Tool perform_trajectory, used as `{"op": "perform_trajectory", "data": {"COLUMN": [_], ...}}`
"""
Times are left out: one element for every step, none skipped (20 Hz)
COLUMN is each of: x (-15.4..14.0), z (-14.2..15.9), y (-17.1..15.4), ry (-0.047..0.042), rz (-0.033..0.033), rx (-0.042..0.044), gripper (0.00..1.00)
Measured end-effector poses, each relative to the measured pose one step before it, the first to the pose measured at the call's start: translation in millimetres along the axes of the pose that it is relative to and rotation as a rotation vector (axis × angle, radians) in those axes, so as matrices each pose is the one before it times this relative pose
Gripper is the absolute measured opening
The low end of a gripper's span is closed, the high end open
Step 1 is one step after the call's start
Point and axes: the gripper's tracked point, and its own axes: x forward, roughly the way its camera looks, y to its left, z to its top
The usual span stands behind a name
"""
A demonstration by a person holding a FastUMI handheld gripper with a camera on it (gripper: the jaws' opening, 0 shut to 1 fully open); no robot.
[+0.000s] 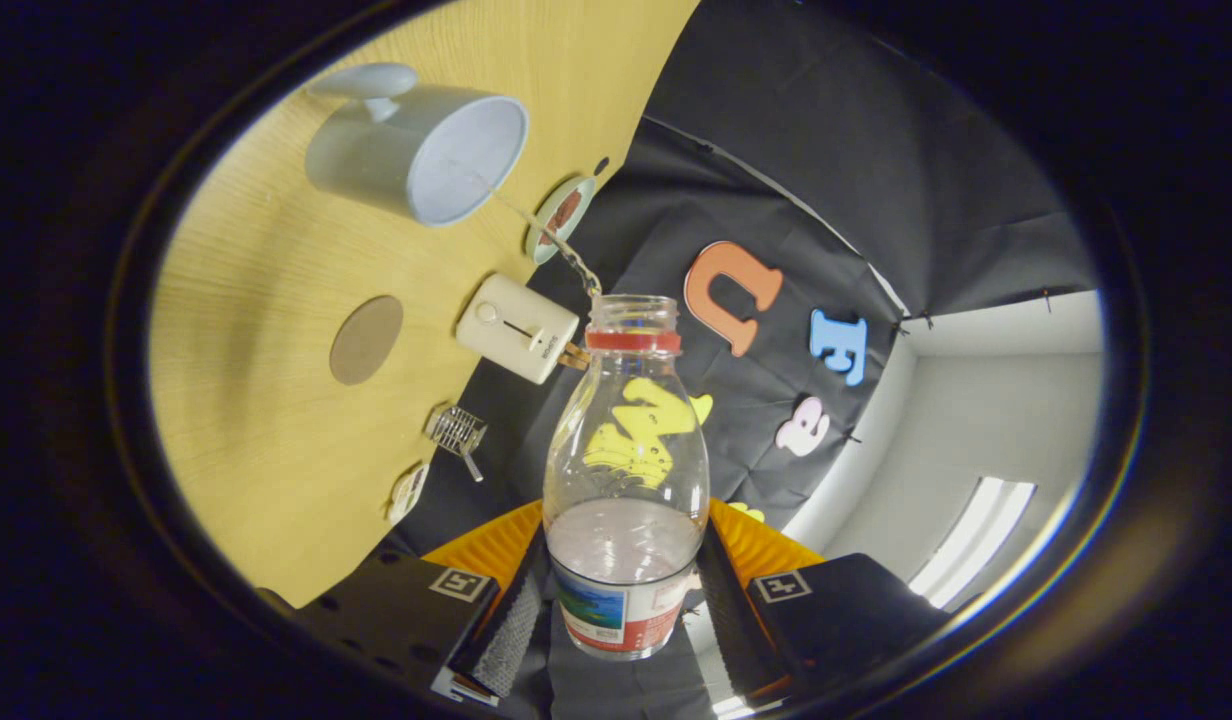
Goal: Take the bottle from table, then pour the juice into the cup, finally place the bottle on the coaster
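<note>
A clear plastic bottle point(626, 470) with a red neck ring and no cap sits between my two fingers, and my gripper point(621, 610) is shut on its labelled lower part. The view is rolled sideways, so the bottle is tipped. A thin stream of liquid point(546, 225) runs from its mouth into the white cup point(416, 150) on the wooden table point(266, 400). A little clear liquid stays in the bottle's lower part. A round brown coaster point(366, 339) lies flat on the table, nearer my fingers than the cup.
A cream box-shaped device point(516, 328) stands at the table's edge beside the coaster. A small round dish point(561, 215) lies beyond it, near the cup. A small wire strainer point(458, 432) and a flat white item point(408, 492) lie closer to my fingers. Black cloth wall stands behind.
</note>
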Motion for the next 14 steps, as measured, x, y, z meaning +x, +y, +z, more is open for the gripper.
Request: {"op": "perform_trajectory", "data": {"x": [0.55,-0.06,-0.91,0.65,0.58,-0.01,0.32,-0.18,0.18,-0.1,-0.44,-0.8,0.7,0.21], "z": [-0.39,-0.12,0.58,-0.04,0.21,0.65,0.98,0.28,0.68,1.65,2.16,1.5,0.9,2.88], "y": [0.31,-1.81,-2.84,-2.23,-1.55,-1.41,-0.95,-0.3,-1.44,-3.74,-5.06,-5.2,0.21,-1.6], "ry": [-0.00082,-0.00045,-0.00181,-0.00018,-0.0024,-0.00172,-0.00162,0.00031,-0.00014,-0.00266,-0.0067,-0.00151,-0.00277,-0.00706], "rz": [-0.00178,-0.00382,-0.00394,-0.00453,-0.00422,-0.00201,-0.00439,0.0008,0.00076,-0.00243,-0.00899,-0.00932,0.00133,-0.0013], "rx": [-0.00379,-0.006,-0.00817,-0.00758,-0.00537,-0.00625,-0.00947,-0.00985,-0.00488,-0.00494,-0.00704,-0.00482,-0.00476,-0.00785], "gripper": [0.81,0.81,0.81,0.81,0.81,0.81,0.81,0.81,0.81,0.81,0.81,0.81,0.81,0.81]}}
